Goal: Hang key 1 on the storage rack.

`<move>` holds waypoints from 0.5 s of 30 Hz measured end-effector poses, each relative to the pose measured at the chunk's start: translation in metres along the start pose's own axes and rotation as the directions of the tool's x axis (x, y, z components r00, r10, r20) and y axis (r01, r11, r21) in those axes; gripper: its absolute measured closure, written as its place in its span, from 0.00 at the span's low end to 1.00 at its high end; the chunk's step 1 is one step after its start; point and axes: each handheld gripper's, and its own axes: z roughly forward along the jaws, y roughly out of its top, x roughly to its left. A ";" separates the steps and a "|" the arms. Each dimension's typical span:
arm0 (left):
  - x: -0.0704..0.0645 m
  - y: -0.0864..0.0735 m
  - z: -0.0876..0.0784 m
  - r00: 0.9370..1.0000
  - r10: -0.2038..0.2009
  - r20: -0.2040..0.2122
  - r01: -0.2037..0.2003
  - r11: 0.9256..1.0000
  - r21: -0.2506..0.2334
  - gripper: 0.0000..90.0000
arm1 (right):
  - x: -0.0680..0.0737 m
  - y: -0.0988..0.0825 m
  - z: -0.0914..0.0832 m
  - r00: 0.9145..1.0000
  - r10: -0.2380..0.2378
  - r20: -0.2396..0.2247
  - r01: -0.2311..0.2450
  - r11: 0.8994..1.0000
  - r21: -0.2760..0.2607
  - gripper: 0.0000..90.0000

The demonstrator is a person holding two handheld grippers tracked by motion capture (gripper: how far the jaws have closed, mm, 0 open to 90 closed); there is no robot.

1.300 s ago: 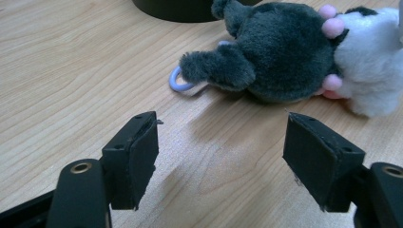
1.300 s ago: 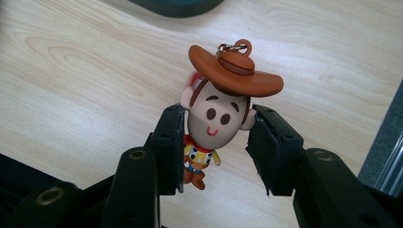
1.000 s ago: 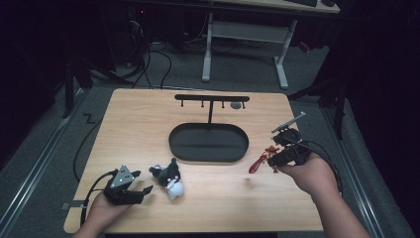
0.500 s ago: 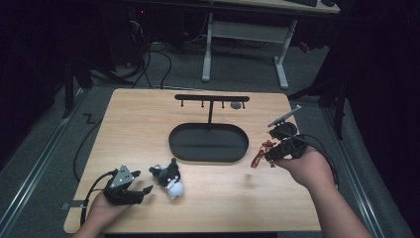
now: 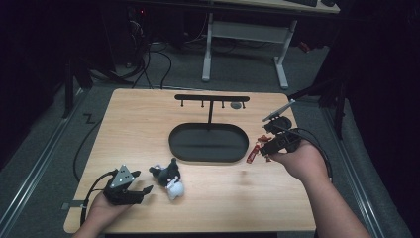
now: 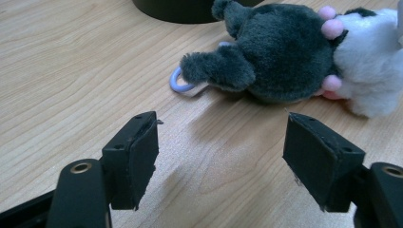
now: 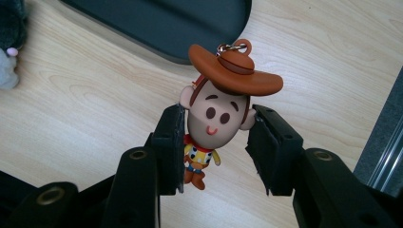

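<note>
My left tool [image 5: 141, 190] rests on the table [image 5: 228, 198] near its front edge, jaws spread wide and empty, with the grey-and-white plush toy [image 6: 290, 57] lying just ahead. My right tool [image 7: 216, 137] has its jaws closed on the cowboy keychain figure [image 7: 218, 109], held above the table beside the black oval tray [image 5: 208, 143].
</note>
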 end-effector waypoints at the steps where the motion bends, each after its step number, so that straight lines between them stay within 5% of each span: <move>1: 0.000 0.000 0.000 1.000 0.001 0.000 -0.001 1.000 0.002 0.31 | 0.000 0.001 0.001 1.000 0.002 0.001 -0.002 1.000 -0.003 0.64; 15: 0.000 0.000 0.000 1.000 0.001 0.000 -0.001 1.000 0.004 0.31 | -0.001 0.020 0.001 1.000 0.001 0.010 -0.001 1.000 -0.010 0.64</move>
